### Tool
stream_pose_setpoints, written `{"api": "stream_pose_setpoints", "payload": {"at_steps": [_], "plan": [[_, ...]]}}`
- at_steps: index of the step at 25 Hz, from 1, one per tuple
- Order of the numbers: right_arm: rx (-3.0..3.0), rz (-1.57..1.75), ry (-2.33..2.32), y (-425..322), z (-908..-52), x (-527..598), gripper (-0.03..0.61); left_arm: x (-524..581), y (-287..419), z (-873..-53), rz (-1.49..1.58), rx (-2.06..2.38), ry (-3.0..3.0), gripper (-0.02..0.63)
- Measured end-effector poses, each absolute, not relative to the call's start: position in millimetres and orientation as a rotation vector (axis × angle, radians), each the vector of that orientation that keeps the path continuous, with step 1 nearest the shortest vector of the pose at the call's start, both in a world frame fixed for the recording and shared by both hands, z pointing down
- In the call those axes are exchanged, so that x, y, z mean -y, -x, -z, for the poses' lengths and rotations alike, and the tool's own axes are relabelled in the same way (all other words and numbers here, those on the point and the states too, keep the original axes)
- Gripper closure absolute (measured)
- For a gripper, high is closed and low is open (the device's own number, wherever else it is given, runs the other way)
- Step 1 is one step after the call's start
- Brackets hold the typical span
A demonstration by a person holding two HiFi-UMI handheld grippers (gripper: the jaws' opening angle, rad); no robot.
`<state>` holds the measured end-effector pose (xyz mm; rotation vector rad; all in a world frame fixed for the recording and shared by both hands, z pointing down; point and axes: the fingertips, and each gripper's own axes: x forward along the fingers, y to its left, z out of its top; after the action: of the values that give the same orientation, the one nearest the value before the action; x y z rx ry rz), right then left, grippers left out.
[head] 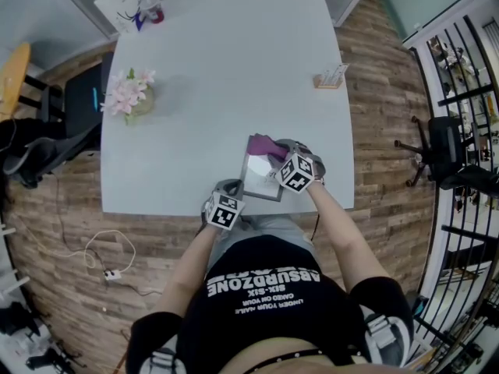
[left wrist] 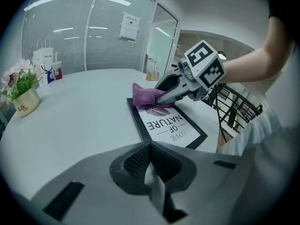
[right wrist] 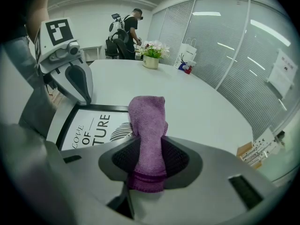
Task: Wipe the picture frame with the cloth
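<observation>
A black picture frame (head: 257,179) with a white "LOVE OF NATURE" print lies flat near the table's front edge. It also shows in the left gripper view (left wrist: 169,124) and the right gripper view (right wrist: 89,125). My right gripper (head: 277,153) is shut on a purple cloth (right wrist: 147,125). The cloth's free end rests on the frame's far end (left wrist: 145,95). My left gripper (head: 232,187) sits at the frame's near left corner, its jaws closed together on nothing (left wrist: 150,168). Whether it touches the frame is unclear.
On the white table (head: 226,68) stand a flower pot (head: 131,96) at the left, a paper bag (head: 117,2) and cup (head: 152,10) at the far left corner, and a card holder (head: 331,78) at the right. Chairs (head: 78,100) flank it. A person (right wrist: 129,29) stands far off.
</observation>
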<state>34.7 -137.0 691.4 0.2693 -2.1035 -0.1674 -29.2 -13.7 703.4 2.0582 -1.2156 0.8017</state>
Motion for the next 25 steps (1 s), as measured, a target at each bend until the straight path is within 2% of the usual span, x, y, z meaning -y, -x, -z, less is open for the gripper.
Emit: {"api": "stream_pose_setpoints", "payload": {"at_steps": [25], "plan": [[2.156,0.028,-0.396,-48,-693,109,0.433,13,30,-704,-0.823,1.199,-2.082,0.598]]}}
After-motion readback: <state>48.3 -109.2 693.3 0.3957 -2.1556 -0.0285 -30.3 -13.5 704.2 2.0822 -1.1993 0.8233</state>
